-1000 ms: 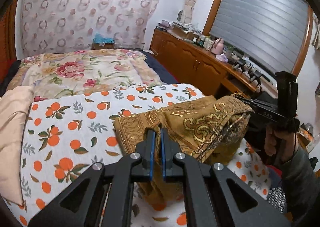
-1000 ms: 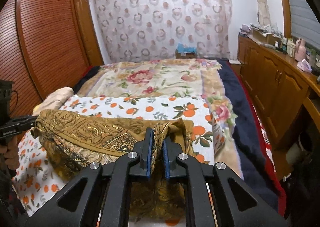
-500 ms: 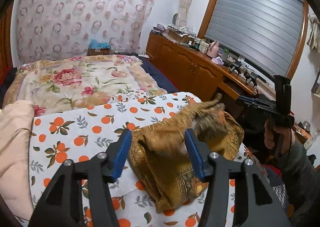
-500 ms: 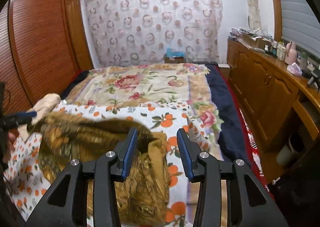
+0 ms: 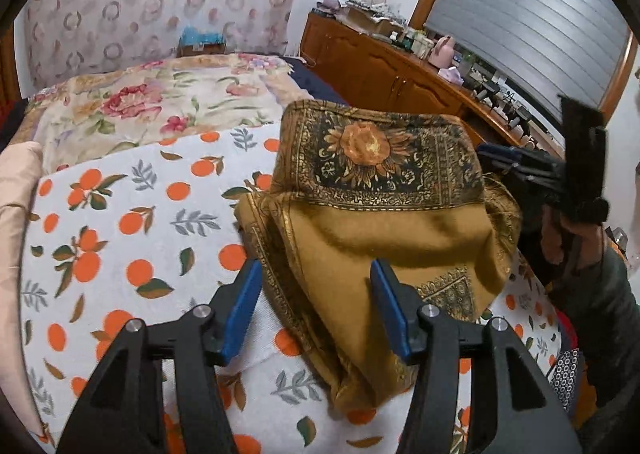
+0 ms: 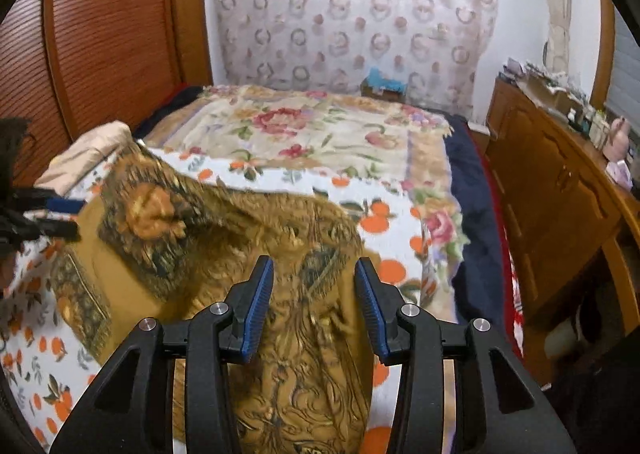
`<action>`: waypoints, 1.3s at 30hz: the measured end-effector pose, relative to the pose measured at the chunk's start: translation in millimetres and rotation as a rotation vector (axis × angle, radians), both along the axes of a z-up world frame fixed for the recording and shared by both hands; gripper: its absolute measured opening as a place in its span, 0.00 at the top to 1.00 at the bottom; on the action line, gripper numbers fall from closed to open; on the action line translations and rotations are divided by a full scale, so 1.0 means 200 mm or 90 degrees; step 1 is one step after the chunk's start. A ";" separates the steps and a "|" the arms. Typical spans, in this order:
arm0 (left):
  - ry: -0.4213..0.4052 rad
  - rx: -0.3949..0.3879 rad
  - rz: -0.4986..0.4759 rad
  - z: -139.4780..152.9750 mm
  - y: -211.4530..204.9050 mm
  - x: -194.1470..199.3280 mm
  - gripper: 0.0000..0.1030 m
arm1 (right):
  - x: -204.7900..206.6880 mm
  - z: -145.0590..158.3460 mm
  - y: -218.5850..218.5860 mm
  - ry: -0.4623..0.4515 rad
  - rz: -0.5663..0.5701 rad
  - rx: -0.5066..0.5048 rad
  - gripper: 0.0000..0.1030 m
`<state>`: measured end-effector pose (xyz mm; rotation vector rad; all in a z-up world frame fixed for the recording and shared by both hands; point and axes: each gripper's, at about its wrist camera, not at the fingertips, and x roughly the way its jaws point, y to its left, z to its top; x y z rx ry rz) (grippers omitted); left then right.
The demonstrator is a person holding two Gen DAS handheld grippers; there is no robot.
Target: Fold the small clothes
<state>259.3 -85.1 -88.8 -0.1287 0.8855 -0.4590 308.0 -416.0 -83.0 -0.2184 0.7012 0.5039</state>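
Cloth (image 5: 384,221), mustard with gold-and-black borders, lies loose on the orange-print sheet (image 5: 132,221) of the bed, one flap turned up so a sunflower panel faces the left camera. A second ago it hung stretched between both tools, each clamped shut on an edge; half a second ago the jaws had already parted and the fabric was dropping in a blur. Now it has settled into a thicker heap, folded over itself, and sits nearer the left camera than before.

Left tool (image 5: 316,306) stands about half open, its jaws having just been opening. The blue pads sit either side of the cloth's near edge, the fabric showing between and beyond them, but neither pad presses on it; I cannot tell whether the right-hand pad brushes the fold.

Right tool (image 6: 314,304) is also part open, a little narrower, and its jaws have likewise just been opening. Cloth (image 6: 248,254) fills the gap between its pads, still blurred in that view, with no grip visible. In the left view the right tool (image 5: 516,165) appears beyond the heap's far side, held by a hand (image 5: 576,238) in a dark sleeve.
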 end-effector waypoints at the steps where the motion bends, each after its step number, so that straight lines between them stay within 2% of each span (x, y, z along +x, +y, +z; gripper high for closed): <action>1: 0.003 0.002 -0.002 -0.01 -0.01 0.01 0.46 | -0.01 0.01 0.01 -0.001 0.010 -0.003 0.59; 4: 0.013 0.010 -0.003 -0.05 -0.03 0.03 0.46 | -0.02 -0.01 0.05 0.015 0.042 -0.026 0.59; 8: 0.025 0.015 0.004 -0.09 -0.03 0.04 0.46 | 0.02 -0.10 0.06 0.057 0.042 -0.071 0.59; 10: 0.029 0.018 0.012 -0.11 -0.02 0.05 0.46 | 0.06 -0.16 0.03 0.088 0.035 -0.077 0.70; 11: 0.033 0.016 0.014 -0.12 -0.02 0.05 0.46 | 0.07 -0.18 0.02 0.103 0.040 -0.071 0.86; 12: 0.035 0.015 0.015 -0.12 -0.01 0.05 0.46 | 0.08 -0.18 0.01 0.116 0.047 -0.059 0.94; 15: 0.033 0.015 0.018 -0.13 -0.01 0.04 0.46 | 0.07 -0.14 -0.02 0.093 0.050 -0.036 0.99; 19: 0.014 0.024 0.042 -0.10 0.01 0.03 0.46 | 0.09 -0.04 -0.11 0.018 -0.037 0.012 1.00; 22: 0.012 0.026 0.062 -0.10 0.04 0.04 0.46 | 0.12 -0.01 -0.19 -0.006 -0.108 0.020 1.00; 24: 0.015 0.020 0.066 -0.09 0.05 0.06 0.46 | 0.15 -0.04 -0.21 0.019 -0.115 0.031 1.00; 28: 0.005 0.024 0.068 -0.08 0.06 0.08 0.46 | 0.18 -0.09 -0.19 0.039 -0.114 0.011 1.00; 33: 0.019 0.026 0.066 -0.11 0.05 0.17 0.46 | 0.16 -0.08 -0.19 0.034 -0.110 0.009 1.00; 36: 0.043 0.000 0.060 -0.14 0.05 0.20 0.46 | 0.13 -0.05 -0.19 0.025 -0.105 0.013 0.98; 37: 0.040 -0.011 0.062 -0.14 0.06 0.21 0.46 | 0.11 -0.04 -0.20 0.022 -0.109 0.008 0.96; 39: 0.035 -0.009 0.060 -0.14 0.05 0.22 0.46 | 0.10 -0.03 -0.19 0.028 -0.113 -0.006 0.83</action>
